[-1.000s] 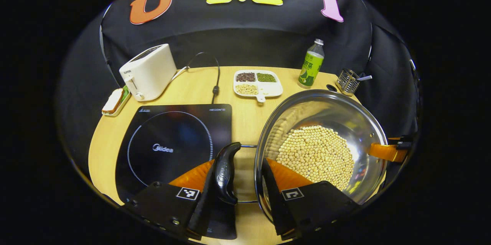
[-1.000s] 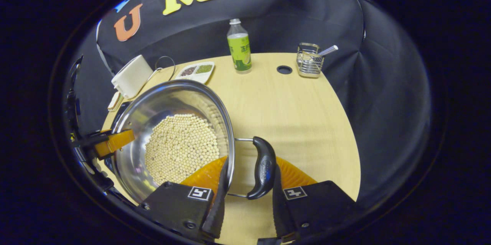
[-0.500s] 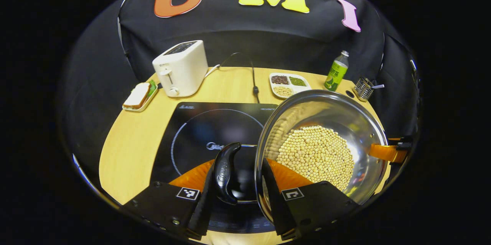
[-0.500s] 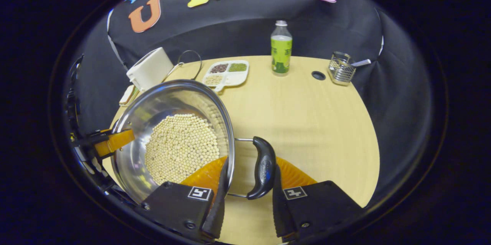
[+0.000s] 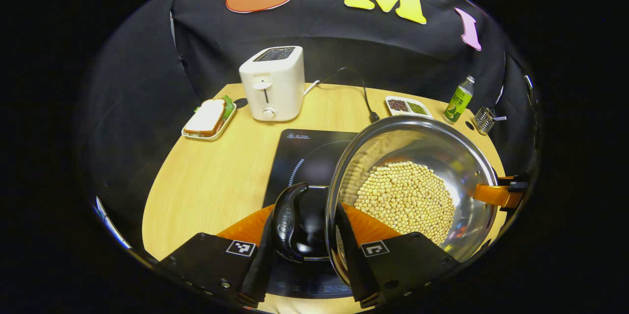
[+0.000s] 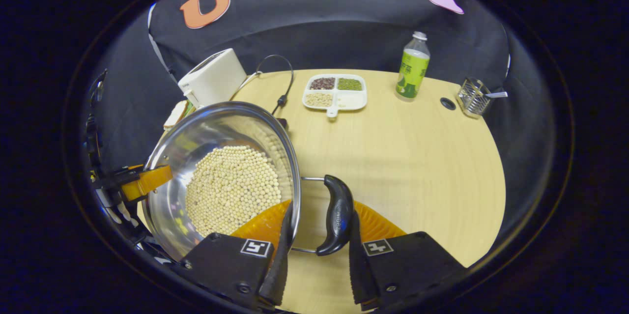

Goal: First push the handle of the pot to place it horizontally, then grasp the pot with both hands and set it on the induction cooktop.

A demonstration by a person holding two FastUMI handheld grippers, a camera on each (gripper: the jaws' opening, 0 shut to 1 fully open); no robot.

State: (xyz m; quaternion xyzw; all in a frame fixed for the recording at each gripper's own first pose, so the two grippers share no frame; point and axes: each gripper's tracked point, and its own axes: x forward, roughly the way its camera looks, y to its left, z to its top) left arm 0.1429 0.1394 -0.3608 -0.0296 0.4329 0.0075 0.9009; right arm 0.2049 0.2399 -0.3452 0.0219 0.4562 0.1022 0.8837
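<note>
Carrying the pot (image 5: 432, 166) between both grippers; it sits over the right part of the cooktop (image 5: 307, 157), apparently not yet set down. Left gripper (image 5: 305, 235) has its fingers on either side of the left handle (image 5: 287, 218) and the rim; right gripper (image 6: 317, 235) likewise brackets the right handle (image 6: 335, 213) and the rim. Each pair looks pressed on handle and pot wall together, though true contact on the inner finger is hard to confirm. Beans (image 5: 405, 198) lie in an even layer in the pot.

Judgement on the step: keep both grippers level and moving together so the beans don't slide; bring the pot toward the cooktop's ring, at about 10 o'clock from the pot in the left gripper view, then lower straight down and release only once the base rests flat. Uneven lowering would tilt the load.

View differences: the left gripper view gives the cooktop, the toaster (image 5: 272, 83) at 12 o'clock behind it, and a sandwich (image 5: 209, 116) at 10 o'clock. The right gripper view gives the bare table (image 6: 417, 157) to the right, with the snack tray (image 6: 335, 92), bottle (image 6: 412, 67) and wire holder (image 6: 472, 98) seen larger along the far edge.
</note>
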